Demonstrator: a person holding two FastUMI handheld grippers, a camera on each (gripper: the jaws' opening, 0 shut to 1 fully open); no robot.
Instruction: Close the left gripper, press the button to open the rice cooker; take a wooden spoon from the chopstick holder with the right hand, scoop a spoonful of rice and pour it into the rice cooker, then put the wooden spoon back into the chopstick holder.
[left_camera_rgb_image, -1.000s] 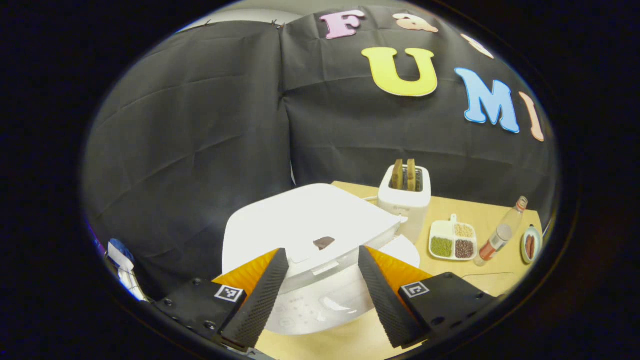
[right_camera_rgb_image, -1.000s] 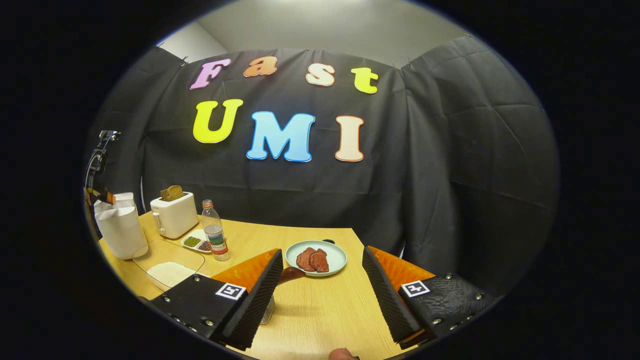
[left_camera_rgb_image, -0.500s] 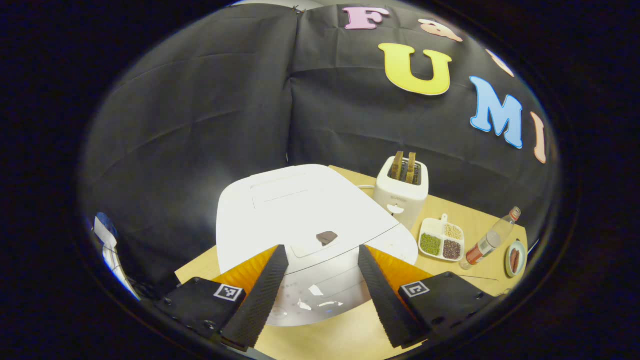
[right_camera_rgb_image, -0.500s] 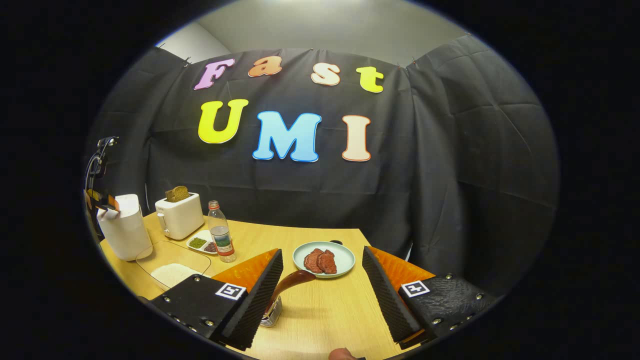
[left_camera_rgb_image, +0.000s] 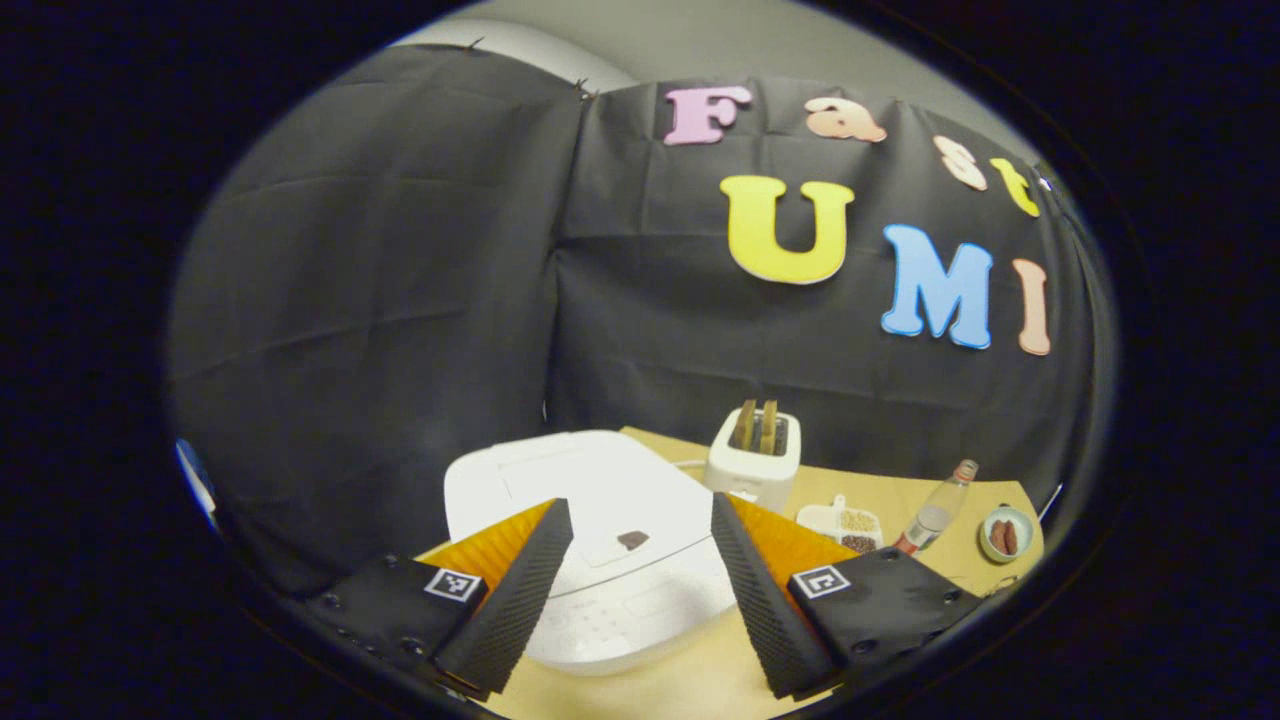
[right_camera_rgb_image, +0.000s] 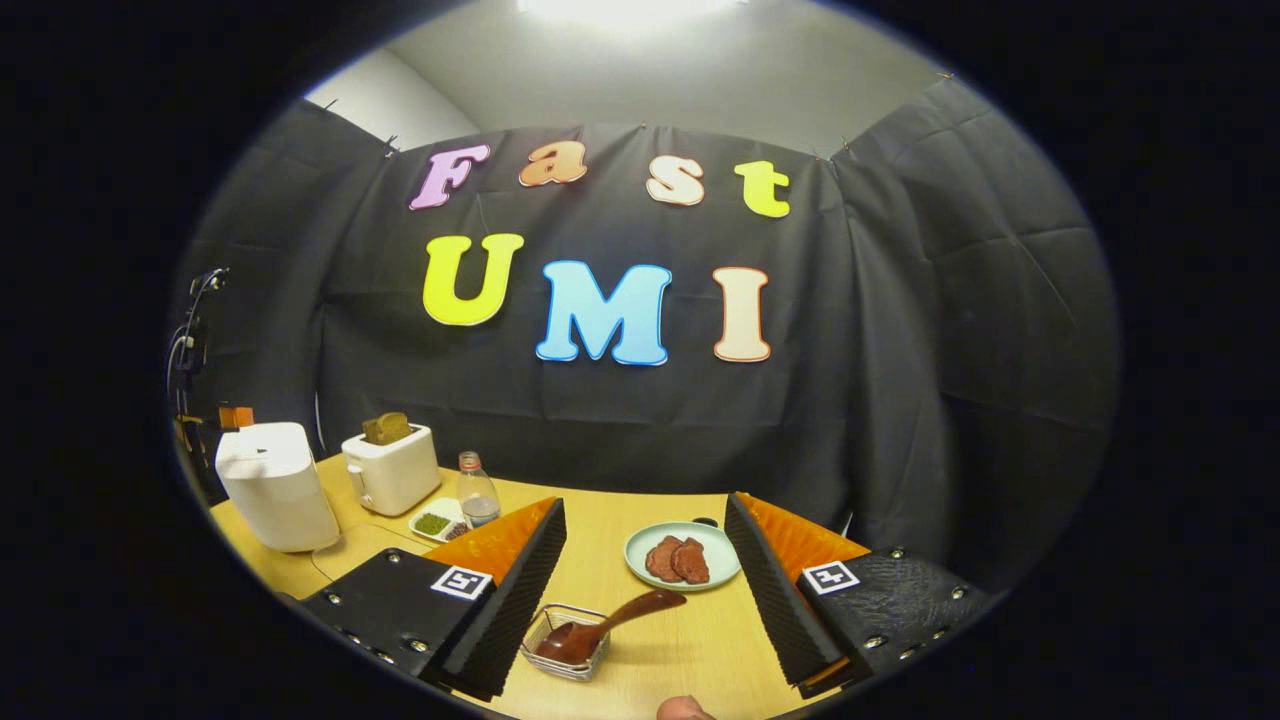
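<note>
Inside the wire chopstick holder (right_camera_rgb_image: 566, 641) lies the wooden spoon (right_camera_rgb_image: 610, 624), tilted.

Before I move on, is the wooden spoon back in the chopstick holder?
Yes. The wooden spoon rests bowl-down in the chopstick holder, its handle leaning out over the rim.

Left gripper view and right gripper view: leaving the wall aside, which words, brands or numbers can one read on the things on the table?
No text can be read.
Rice cooker: faint marks on the front panel, too small to read.
Toaster: nothing legible.
Bottle: label too blurred to read.
</note>
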